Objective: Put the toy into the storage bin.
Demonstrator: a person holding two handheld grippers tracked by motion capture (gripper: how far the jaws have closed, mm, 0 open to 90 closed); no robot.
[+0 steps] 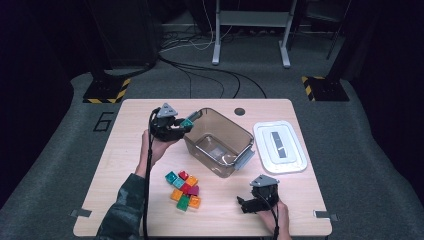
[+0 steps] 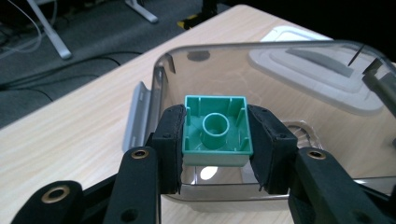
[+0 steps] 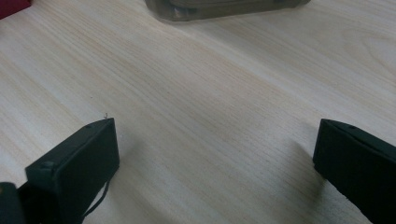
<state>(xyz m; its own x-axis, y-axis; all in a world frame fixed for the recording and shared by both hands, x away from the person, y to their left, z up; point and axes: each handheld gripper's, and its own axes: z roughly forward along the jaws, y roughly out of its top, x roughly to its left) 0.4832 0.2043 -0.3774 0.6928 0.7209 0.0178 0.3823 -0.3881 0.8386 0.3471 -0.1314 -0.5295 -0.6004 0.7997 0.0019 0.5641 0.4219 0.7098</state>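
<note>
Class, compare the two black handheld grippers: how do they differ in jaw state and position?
The left gripper is shut on a teal plastic brick; the right gripper is open and empty. The left is raised at the clear bin's rim; the right is low over the wooden table. Both have black jaws.

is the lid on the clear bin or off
Off: the white lid lies flat on the table beside the clear bin, whose top is open.
</note>
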